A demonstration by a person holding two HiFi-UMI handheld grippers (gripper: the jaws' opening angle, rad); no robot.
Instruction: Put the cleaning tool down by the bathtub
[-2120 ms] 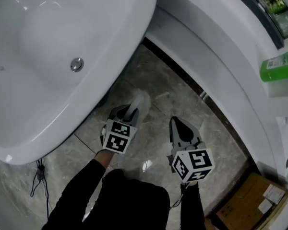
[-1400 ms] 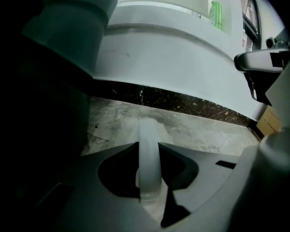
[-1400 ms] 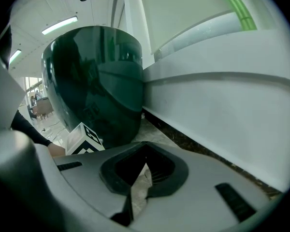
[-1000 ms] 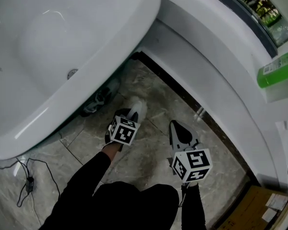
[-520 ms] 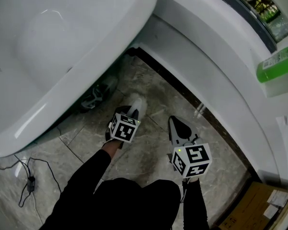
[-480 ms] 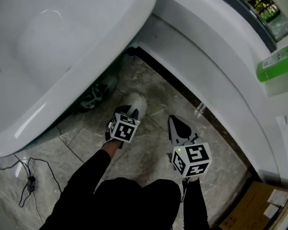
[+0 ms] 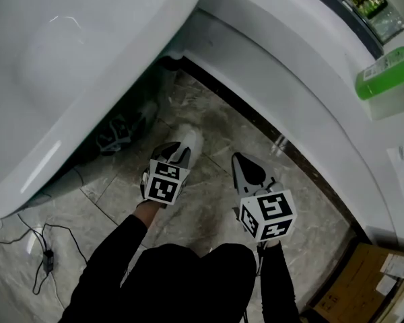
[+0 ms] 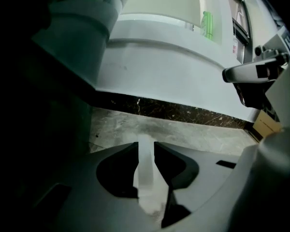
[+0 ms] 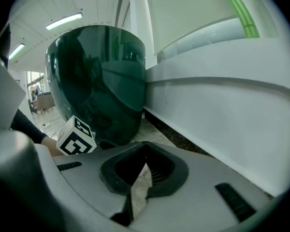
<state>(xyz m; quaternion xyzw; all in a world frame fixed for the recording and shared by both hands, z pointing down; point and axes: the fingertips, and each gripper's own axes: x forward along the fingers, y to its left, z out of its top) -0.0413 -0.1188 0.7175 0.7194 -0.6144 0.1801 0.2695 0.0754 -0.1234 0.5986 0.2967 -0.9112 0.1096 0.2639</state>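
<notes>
- White, see-through cleaning tool [image 7: 189,140] is held in the left gripper [image 7: 177,155]. It sticks out past the tips, low over the grey marble floor [image 7: 310,200].
- In the left gripper view, the left gripper's [image 8: 146,146] two jaws are pressed on the tool [image 8: 145,166] from both sides. The tool is a thin pale strip that runs up the middle between them.
- The tool is near the big white bathtub [image 7: 67,59], just past its rim, between the tub and the long white curved wall [image 7: 289,79]. I cannot tell if it touches the floor.
- The right gripper [image 7: 241,163] is beside the left one, a little apart from it. Its jaws are together at the tips and nothing is in them.
- In the right gripper view [image 9: 142,170], the outside of the tub [image 9: 96,81] looks dark green and shiny.
- A thin black cable [image 7: 34,241] lies on the floor by the tub.
- A green bottle [image 7: 387,79] sits up on the white ledge.
- A brown cardboard box [image 7: 363,288] is in the corner.
</notes>
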